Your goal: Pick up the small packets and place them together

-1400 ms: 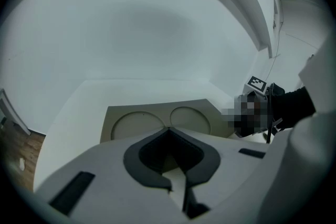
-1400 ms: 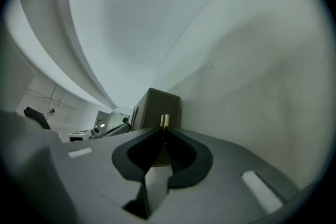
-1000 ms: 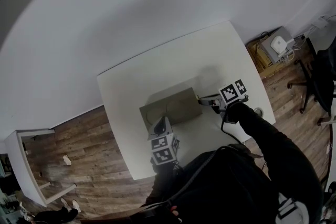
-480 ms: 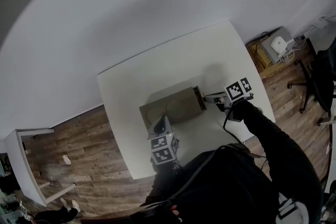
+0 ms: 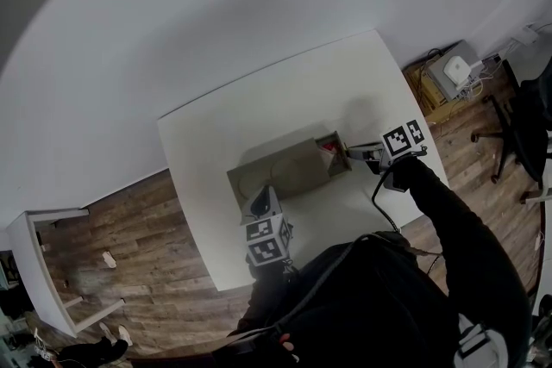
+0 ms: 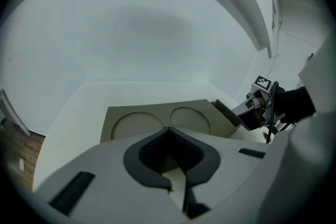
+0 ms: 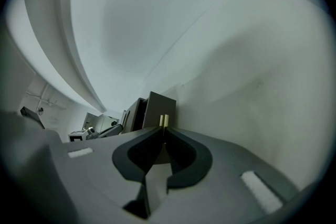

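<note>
A white table [image 5: 198,185] stands against a pale wall [image 5: 216,30], and on it lies a long grey-brown box [image 5: 280,172]. Its top carries 2 shallow round recesses [image 6: 190,119] side by side. At the box's right end a drawer [image 5: 338,158] stands partly pulled out, its open top facing up.

Inside the drawer lies a small red item [image 5: 329,146], in the corner nearest the box. It is too small to tell whether it is 1 packet or several. No other packet shows on the table.

The right gripper [image 5: 355,154] reaches in from the right, level with the drawer's front. Its jaws are pressed almost together, pinching a thin pull on the drawer's dark front panel. A black sleeve [image 5: 448,220] runs back from it toward the person.

The left gripper [image 5: 259,198] sits at the near long edge of the box, pointing down and away from the person. Its jaws are pressed together with nothing between them. The tips meet right at the box's near rim; whether they press on it I cannot tell.

Around the table the floor [image 5: 129,228] is brown wood. A dark office chair [image 5: 526,134] stands at the right, and a small white side table [image 5: 43,263] at the lower left.
</note>
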A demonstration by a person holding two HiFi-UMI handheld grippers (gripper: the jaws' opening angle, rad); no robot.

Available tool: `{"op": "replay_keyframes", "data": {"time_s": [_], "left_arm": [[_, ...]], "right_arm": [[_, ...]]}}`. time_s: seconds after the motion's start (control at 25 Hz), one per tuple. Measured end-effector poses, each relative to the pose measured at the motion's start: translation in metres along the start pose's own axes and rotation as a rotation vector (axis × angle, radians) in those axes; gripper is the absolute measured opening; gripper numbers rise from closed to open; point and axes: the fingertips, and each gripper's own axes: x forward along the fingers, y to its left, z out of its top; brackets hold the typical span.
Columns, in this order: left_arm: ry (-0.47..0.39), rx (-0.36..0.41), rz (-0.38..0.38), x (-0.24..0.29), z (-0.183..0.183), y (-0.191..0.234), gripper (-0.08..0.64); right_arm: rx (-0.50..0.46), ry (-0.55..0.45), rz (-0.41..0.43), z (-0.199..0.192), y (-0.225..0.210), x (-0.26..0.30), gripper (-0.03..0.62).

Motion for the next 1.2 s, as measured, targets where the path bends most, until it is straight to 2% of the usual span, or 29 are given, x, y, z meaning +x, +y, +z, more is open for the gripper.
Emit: {"op": "replay_keyframes", "data": {"time_s": [1.2], "left_arm": [[0.000,0.006,0.010,-0.005,-0.001,0.003,0.000]], "right_arm": [[0.007,-0.078,-0.140,0.015,-0.046,-0.070,0.021]]}}
